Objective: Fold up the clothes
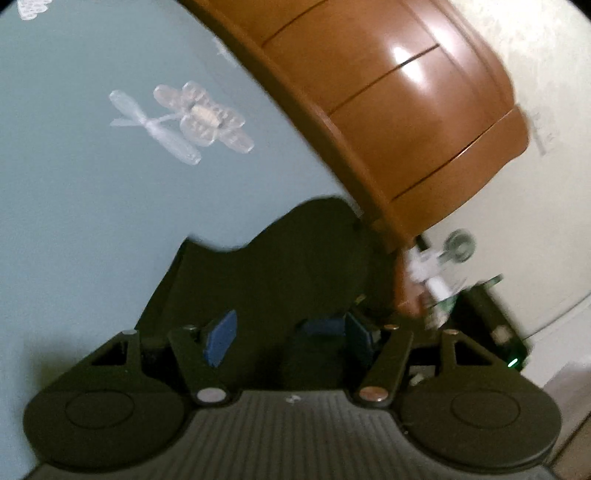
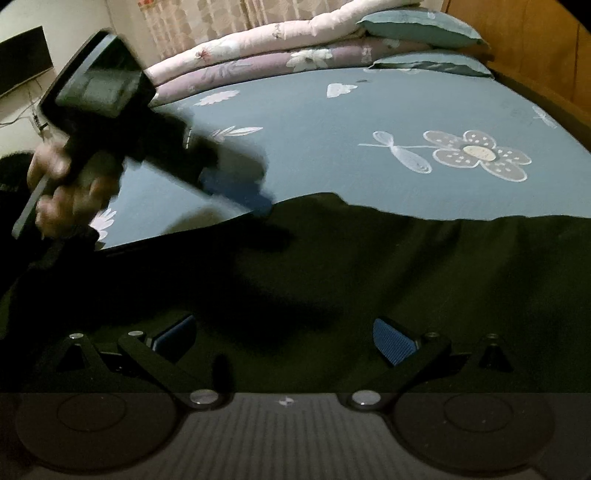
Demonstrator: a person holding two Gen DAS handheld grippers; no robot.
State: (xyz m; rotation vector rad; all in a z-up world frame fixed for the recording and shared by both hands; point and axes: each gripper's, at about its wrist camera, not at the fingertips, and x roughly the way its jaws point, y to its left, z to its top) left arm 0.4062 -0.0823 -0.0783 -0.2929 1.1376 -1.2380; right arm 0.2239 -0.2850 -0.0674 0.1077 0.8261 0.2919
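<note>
A dark garment lies spread on the blue flowered bed sheet. My right gripper is open just above the cloth, with blue pads wide apart. My left gripper shows blurred in the right wrist view, its tip at the garment's far edge. In the left wrist view the left gripper has dark cloth between its blue pads; the pads stand somewhat apart, and a grip on the cloth is unclear.
Folded quilts and pillows lie at the far end of the bed. A wooden headboard stands at the bed's edge. A dark screen hangs on the wall at left.
</note>
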